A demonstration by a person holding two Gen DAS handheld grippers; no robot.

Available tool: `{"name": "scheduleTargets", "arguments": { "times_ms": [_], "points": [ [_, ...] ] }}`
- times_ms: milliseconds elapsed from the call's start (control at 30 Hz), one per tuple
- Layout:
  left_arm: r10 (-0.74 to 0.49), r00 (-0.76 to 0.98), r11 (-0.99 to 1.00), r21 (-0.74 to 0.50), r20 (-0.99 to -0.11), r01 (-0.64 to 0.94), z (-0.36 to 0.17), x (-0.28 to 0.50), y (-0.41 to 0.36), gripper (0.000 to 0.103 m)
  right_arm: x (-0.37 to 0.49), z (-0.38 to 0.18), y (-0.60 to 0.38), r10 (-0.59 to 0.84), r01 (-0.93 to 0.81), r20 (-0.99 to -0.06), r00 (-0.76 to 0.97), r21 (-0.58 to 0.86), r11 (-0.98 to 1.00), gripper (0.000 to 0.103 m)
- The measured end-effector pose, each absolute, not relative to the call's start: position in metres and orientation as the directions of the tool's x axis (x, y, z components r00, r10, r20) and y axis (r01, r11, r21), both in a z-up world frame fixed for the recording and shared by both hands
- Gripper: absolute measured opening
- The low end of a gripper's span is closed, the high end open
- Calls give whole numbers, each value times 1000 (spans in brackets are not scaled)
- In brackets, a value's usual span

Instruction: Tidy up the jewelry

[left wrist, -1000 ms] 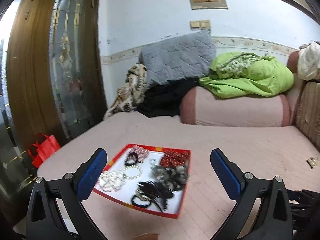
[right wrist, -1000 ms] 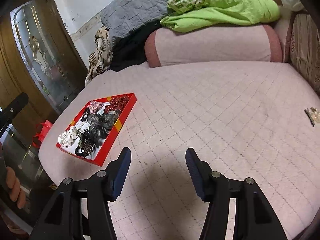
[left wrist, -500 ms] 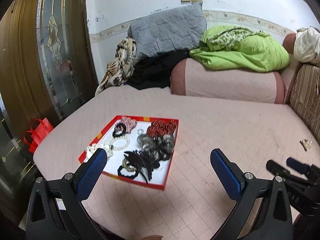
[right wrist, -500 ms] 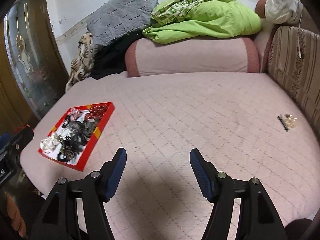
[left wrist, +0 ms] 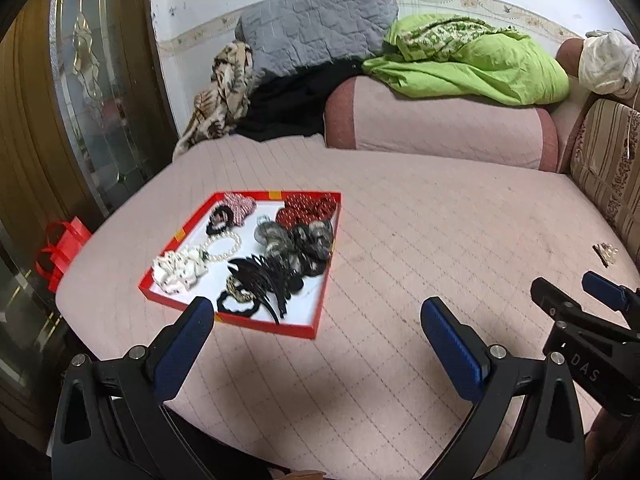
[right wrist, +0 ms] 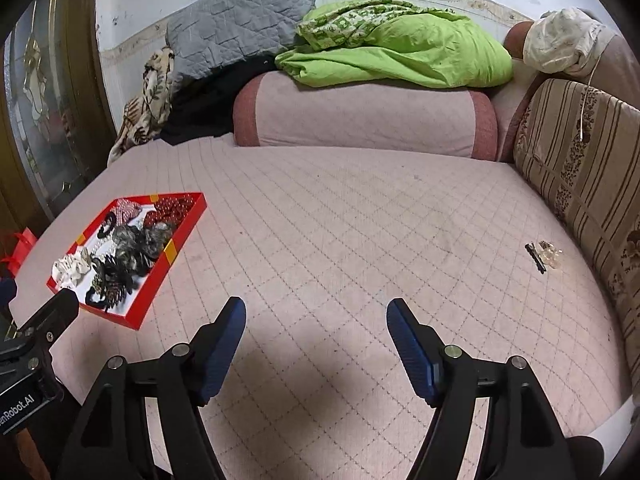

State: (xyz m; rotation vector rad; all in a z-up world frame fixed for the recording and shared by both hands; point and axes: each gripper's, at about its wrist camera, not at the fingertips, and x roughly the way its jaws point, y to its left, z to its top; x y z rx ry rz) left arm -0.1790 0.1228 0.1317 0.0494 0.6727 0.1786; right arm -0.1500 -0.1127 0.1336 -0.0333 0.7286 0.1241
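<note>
A red tray (left wrist: pixel 325 307) (right wrist: pixel 160 285) with a white floor lies on the pink quilted bed and holds several hair ties, scrunchies, a pearl bracelet (left wrist: pixel 222 243) and a black hair claw (left wrist: pixel 262 280). A small hair clip with clear beads (right wrist: pixel 543 254) (left wrist: pixel 605 253) lies alone on the bed near the striped cushion. My left gripper (left wrist: pixel 316 316) is open and empty, above the bed just in front of the tray. My right gripper (right wrist: pixel 316 312) is open and empty over the middle of the bed, far from the clip.
A pink bolster (right wrist: pixel 360 114) with a green quilt (right wrist: pixel 400 48) and a grey pillow (right wrist: pixel 240 20) lies at the back. A striped cushion (right wrist: pixel 588 168) lines the right side. A wooden glass door (left wrist: pixel 80 100) and a red bag (left wrist: pixel 60 248) stand left of the bed.
Both grippers have risen and tilted down over the bed. The tray now sits further ahead in the left view, and the right gripper has opened a little wider.
</note>
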Motion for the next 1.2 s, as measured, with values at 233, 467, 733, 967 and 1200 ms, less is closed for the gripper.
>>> {"name": "scheduleTargets", "arguments": {
  "times_ms": [233, 467, 733, 967, 1200],
  "points": [
    [160, 741, 986, 73, -652, -149, 124, -175, 129, 103, -152, 129, -101, 91, -143, -681, 727, -20, 990, 78],
    [132, 714, 988, 29, -688, -154, 118, -173, 137, 103, -154, 125, -91, 83, -153, -693, 717, -40, 987, 79],
    [110, 709, 992, 35, -696, -120, 112, -174, 132, 103, -154, 122, -87, 72, -158, -702, 708, -58, 986, 79],
    [100, 697, 994, 41, -710, -100, 106, -172, 126, 103, -151, 118, -88, 66, -150, -712, 699, -55, 987, 79],
    [91, 682, 995, 32, -726, -99, 101, -170, 128, 103, -150, 115, -87, 65, -151, -718, 693, -57, 987, 80]
  ]
}}
